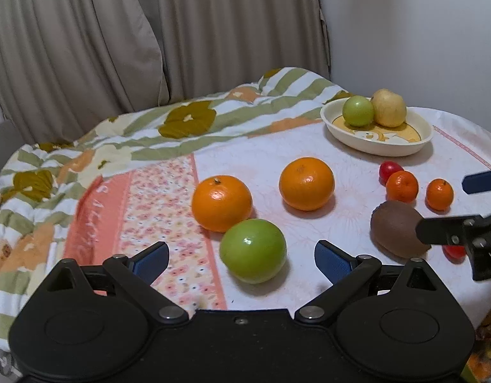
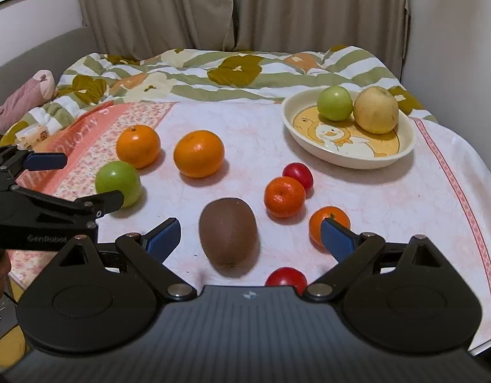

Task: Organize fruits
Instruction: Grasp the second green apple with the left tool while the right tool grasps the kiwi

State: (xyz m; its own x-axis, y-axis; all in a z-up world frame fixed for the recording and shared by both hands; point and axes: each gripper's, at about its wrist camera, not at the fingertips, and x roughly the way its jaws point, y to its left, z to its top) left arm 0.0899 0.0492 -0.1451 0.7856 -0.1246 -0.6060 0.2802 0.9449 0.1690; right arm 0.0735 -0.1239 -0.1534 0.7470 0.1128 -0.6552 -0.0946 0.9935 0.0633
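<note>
Beige curtains hang behind a bed whose striped quilt lies along the far edge, with a pink-and-white cloth spread over the near part. Near the cloth's far right corner sits a cream dish holding a small green apple and a yellow pear, touching each other. Toward the left edge lie two oranges and, just nearer, a large green apple touching the left orange. A kiwi lies by the near edge, with two mandarins to its right, a red fruit touching the farther mandarin and another red fruit at the near edge.

Left gripper has its fingers spread, empty, either side of the large apple without touching it. Right gripper is likewise spread and empty, the kiwi between its fingers; its right finger overlaps the nearer mandarin in view.
</note>
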